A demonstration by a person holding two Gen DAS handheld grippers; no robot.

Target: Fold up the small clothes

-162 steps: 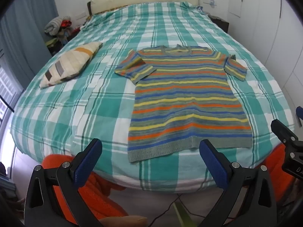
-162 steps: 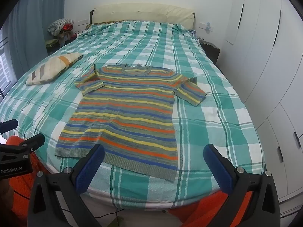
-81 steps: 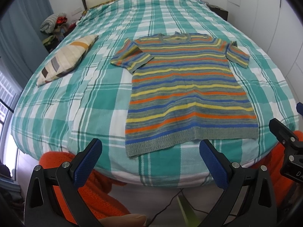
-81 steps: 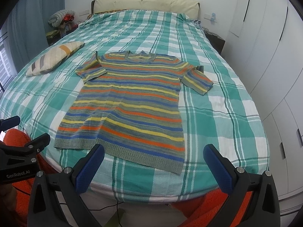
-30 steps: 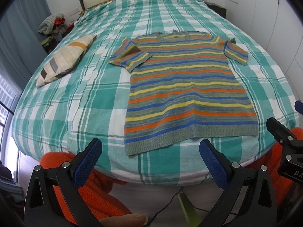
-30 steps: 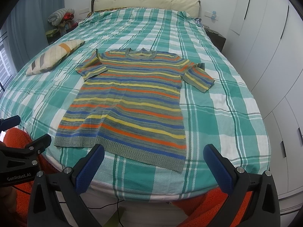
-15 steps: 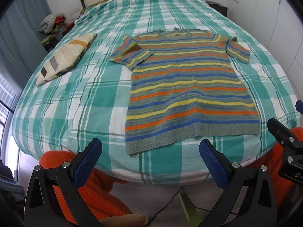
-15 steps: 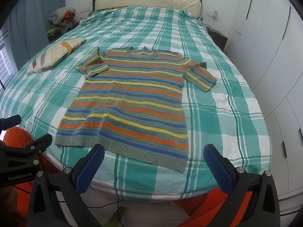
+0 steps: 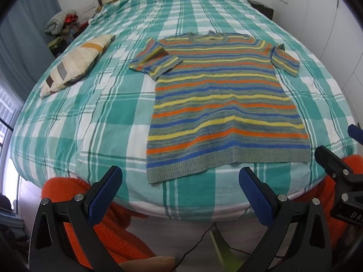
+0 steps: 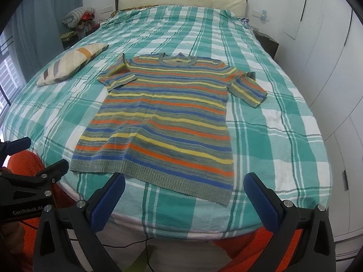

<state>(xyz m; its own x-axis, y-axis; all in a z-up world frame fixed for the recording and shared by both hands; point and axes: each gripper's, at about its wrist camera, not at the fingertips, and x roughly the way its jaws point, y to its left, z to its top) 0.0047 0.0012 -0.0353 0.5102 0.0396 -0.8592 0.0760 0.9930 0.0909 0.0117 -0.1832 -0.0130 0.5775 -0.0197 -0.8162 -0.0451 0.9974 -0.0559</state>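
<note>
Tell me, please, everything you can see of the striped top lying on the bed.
The striped top is a short-sleeved knit with a round neckline, banded in orange, yellow, blue and grey-green, and a ribbed grey hem. It lies flat and unfolded on the green checked bedspread, neckline toward the headboard, hem near the bed's foot, both sleeves spread outward. Nothing but the bedspread touches it.

- The heap of bundled grey and red things point(image 9: 61, 26) at the upper left is too blurred to identify.
- The frame's right edge cuts off the right hand-held gripper point(image 9: 340, 172).
</note>
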